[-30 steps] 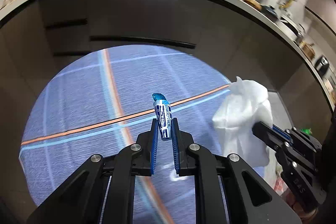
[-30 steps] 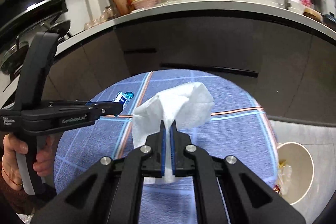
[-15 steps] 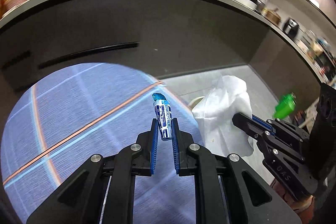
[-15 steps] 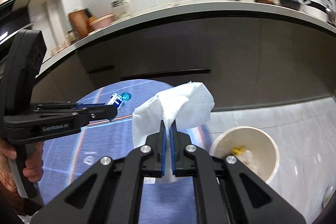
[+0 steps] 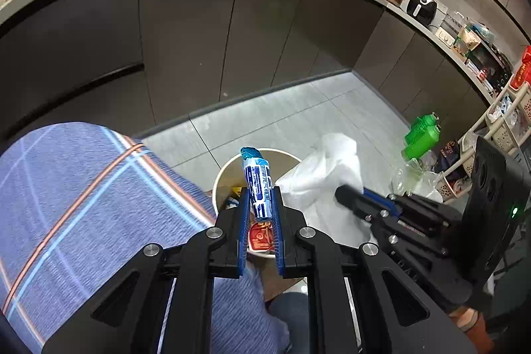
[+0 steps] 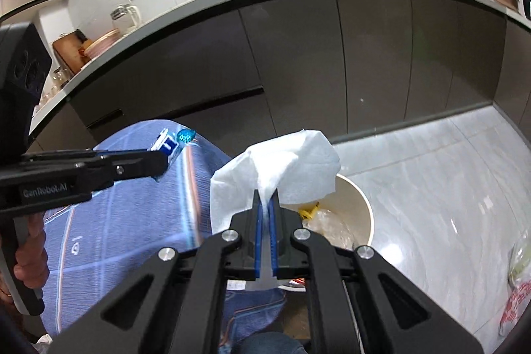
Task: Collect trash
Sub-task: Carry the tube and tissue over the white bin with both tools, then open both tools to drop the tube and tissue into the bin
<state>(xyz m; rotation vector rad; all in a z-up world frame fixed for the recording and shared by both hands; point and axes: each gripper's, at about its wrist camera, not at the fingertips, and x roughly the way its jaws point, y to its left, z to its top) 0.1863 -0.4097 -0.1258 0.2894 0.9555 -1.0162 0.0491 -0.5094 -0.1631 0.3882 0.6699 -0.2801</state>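
My left gripper (image 5: 260, 198) is shut on a blue-and-white wrapper (image 5: 257, 181) that stands up between its fingers, above the near rim of a cream waste bin (image 5: 222, 175) on the floor. My right gripper (image 6: 265, 208) is shut on a crumpled white tissue (image 6: 282, 168) held over the bin (image 6: 360, 204), which holds a yellow scrap and clear plastic. In the left wrist view the tissue (image 5: 325, 168) and right gripper (image 5: 345, 191) are just to the right. In the right wrist view the left gripper (image 6: 159, 160) and wrapper (image 6: 172, 143) are to the left.
A round table with a blue plaid cloth (image 5: 83, 188) is on the left, beside the bin. Dark cabinets (image 5: 199, 38) under a counter run behind. A green bottle (image 5: 421, 138) and baskets stand on the tiled floor at right. A plastic bag (image 6: 517, 287) lies at far right.
Both grippers have swung right, off the table and over the bin, each still holding its piece of trash.
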